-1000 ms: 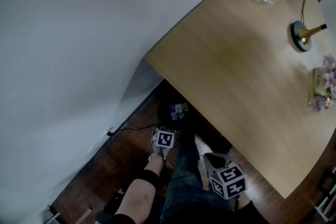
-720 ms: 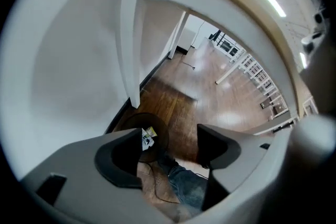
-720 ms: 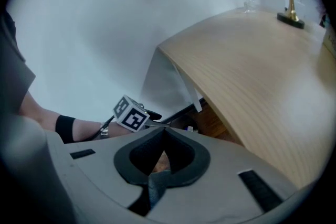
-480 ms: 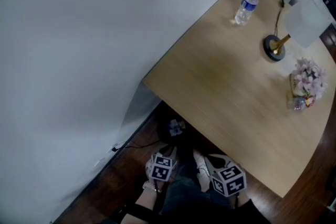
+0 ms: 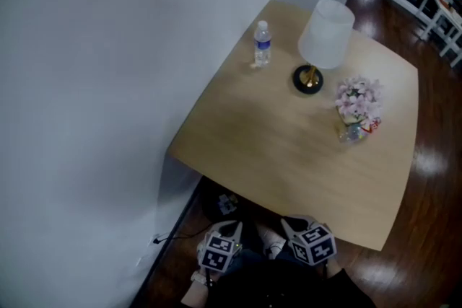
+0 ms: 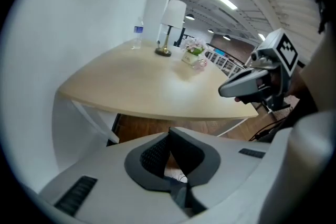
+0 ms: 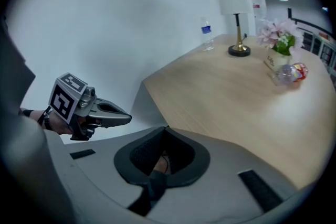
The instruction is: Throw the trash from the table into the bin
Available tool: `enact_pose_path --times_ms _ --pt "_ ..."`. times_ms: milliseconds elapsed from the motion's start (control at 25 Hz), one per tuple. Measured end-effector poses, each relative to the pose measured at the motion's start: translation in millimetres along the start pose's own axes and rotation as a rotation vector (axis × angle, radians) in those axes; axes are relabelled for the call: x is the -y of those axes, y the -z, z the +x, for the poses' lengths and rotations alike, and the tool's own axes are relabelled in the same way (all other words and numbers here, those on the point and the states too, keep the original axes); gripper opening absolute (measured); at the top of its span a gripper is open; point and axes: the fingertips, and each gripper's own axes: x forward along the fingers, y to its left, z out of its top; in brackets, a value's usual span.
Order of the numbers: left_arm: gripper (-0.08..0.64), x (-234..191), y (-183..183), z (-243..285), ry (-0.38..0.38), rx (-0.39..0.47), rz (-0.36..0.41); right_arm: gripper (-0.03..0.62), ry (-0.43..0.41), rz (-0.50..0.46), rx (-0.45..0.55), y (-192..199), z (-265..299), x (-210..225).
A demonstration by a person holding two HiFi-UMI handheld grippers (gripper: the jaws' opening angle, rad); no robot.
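In front of me the wooden table (image 5: pixel 274 148) carries a water bottle (image 5: pixel 262 44) at its far corner by the white wall (image 5: pixel 86 83), then a lamp (image 5: pixel 325 36) with a white shade on a dark round base, then a small pot of pink flowers (image 5: pixel 357 97). The table's near edge lies between both grippers and all of these.

The crumpled clear wrapper (image 5: pixel 353 132), with a red patch at one end, lies on the table touching the near side of the flower pot, well apart from both grippers. The dark bin (image 5: pixel 225 203) stands on the floor under the table's near edge, partly covered by it, with something pale and crumpled showing inside.

My left gripper (image 5: pixel 232 229) has just been closing its jaws; they now meet at the tips with nothing between them. My right gripper (image 5: pixel 290 223), just beside it, also has its jaws together and carries nothing.
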Motion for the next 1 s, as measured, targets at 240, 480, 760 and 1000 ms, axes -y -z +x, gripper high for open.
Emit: enact_pose_path --times_ms 240,480,760,1000 --pt "0.0 50.6 -51.8 11.9 0.054 0.025 0.157 0.006 0.073 0.095 0.095 5.2 -40.0 51.5" --pt "0.0 86.8 -90.0 33.6 0.108 0.026 0.261 0.006 0.143 0.17 0.164 12.1 -68.9 93.2" --pt "0.0 130.8 -120.3 64.2 0.165 -0.008 0.351 0.006 0.183 0.251 0.23 21.1 -94.3 134.1" --pt "0.0 159.4 -157.4 99.6 0.184 -0.03 0.438 0.006 0.2 0.318 0.251 34.8 -106.8 165.9"
